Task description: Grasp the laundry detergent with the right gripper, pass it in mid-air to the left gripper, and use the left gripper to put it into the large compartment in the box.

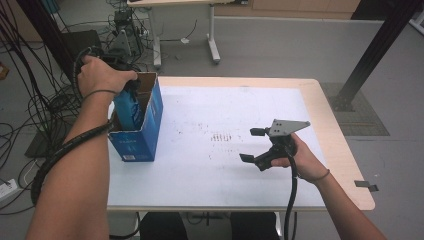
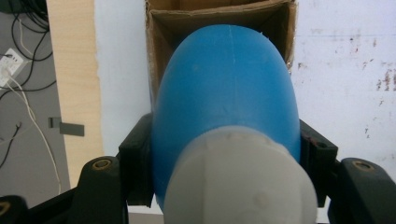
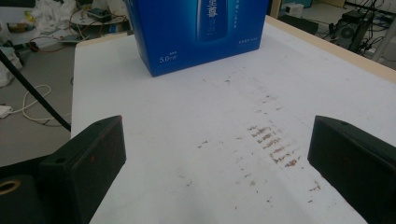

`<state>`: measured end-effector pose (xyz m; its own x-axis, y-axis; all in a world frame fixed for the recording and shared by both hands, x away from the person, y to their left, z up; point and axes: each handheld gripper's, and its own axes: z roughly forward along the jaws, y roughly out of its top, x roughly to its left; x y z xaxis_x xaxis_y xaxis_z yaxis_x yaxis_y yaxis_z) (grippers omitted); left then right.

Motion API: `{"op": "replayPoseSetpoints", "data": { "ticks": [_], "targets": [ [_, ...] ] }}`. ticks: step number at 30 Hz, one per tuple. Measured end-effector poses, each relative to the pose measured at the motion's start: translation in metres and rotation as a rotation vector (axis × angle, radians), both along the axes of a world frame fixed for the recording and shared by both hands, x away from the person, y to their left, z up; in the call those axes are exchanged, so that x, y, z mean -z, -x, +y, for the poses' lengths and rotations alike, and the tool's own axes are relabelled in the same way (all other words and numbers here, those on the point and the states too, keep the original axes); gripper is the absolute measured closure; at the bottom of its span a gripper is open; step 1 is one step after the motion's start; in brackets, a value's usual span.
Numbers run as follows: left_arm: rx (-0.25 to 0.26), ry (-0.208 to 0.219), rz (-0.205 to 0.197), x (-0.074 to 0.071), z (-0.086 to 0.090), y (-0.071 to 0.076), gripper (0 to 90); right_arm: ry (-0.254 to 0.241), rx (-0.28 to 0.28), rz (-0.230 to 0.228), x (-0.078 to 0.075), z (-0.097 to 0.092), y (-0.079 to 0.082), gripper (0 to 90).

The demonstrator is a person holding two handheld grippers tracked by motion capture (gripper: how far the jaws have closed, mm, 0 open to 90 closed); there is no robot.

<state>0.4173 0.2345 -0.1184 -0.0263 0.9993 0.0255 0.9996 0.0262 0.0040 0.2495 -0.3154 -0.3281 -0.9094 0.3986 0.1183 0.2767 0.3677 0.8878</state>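
A blue cardboard box [image 1: 142,127] with an open top stands at the table's left edge. My left gripper [image 1: 131,90] hangs over its opening, shut on a blue bottle [image 1: 126,107] that is partly down inside. In the left gripper view the blue bottle [image 2: 226,91] with its white cap [image 2: 240,179] sits clamped between the jaws, pointing down into the brown inside of the box [image 2: 161,35]. My right gripper [image 1: 254,146] rests low over the table at centre right, open and holding nothing. Its own view faces the box [image 3: 196,30] across the white surface.
The white table top [image 1: 225,110] carries brown scuff marks [image 1: 222,136] in the middle. Cables and a black stand crowd the floor to the left. A black post [image 1: 372,52] rises at the right rear, and another table's legs [image 1: 212,35] stand behind.
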Motion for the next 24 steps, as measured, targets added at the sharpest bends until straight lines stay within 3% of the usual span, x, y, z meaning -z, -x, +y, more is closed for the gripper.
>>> {"op": "replayPoseSetpoints", "data": {
  "ticks": [5,19,24],
  "targets": [
    [-0.004,0.01,0.005,0.011,0.002,0.001,37.7,0.003,-0.001,0.001,0.0,0.001,0.0,4.1],
    [0.015,-0.02,0.035,0.037,-0.009,-0.002,37.7,0.004,0.008,0.002,0.001,-0.001,0.0,4.2],
    [0.009,-0.008,0.04,0.042,-0.006,-0.002,37.7,0.006,0.01,0.003,0.001,-0.001,0.001,4.2]
  ]
}}
